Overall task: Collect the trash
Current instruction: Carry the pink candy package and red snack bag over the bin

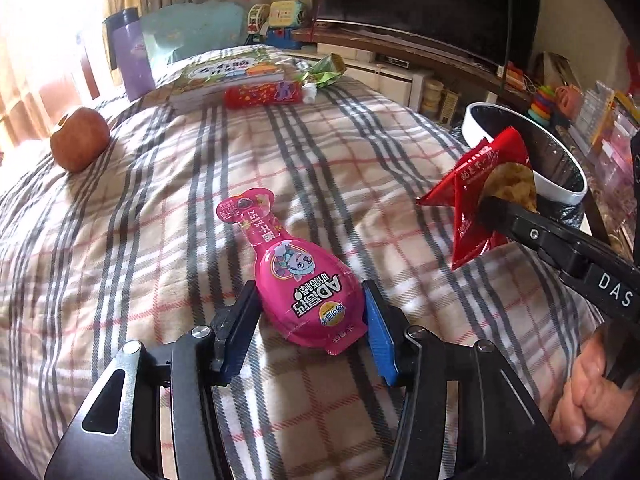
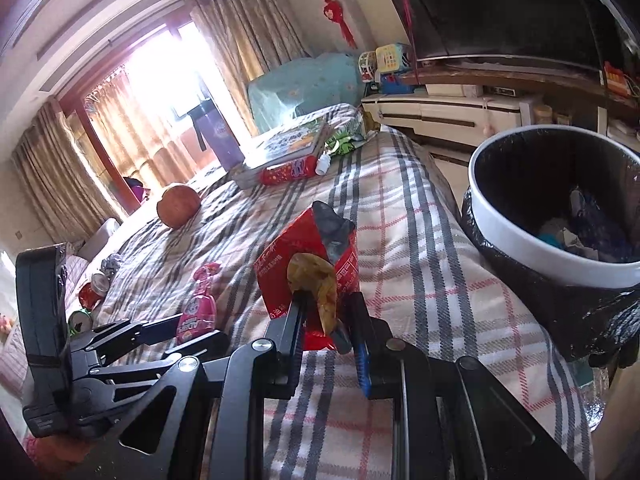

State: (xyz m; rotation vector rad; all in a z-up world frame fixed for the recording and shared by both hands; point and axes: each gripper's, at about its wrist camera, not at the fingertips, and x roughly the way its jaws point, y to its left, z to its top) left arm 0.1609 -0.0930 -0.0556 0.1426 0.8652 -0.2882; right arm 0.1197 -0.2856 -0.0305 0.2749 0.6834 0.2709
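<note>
Two pcs of trash in play. Pink snack pouch (image 1: 296, 272) lies flat on the plaid bed cover (image 1: 168, 184), its wide end btwn the fingers of the left hand-held gripper (image 1: 310, 310); jaws stand either side of it, close to its edges, but can't tell if the pads press on it. Red snack wrapper (image 2: 312, 268) w/ a yellowish window is pinched upright in the right hand-held gripper (image 2: 326, 322), jaws clamped on its lower part, held above the bed edge near the bin. White-rimmed trash bin (image 2: 516, 236) w/ black liner sits just beside the bed, to the right of the wrapper; some scraps inside. Farther back on the bed: an apple (image 1: 80, 140), a red tube (image 1: 262, 94), a stack of books (image 1: 228, 74), a green wrapper (image 1: 324, 70) and a purple bottle (image 1: 130, 54). A hand (image 1: 588, 400) shows at lower right in left wrist view.
</note>
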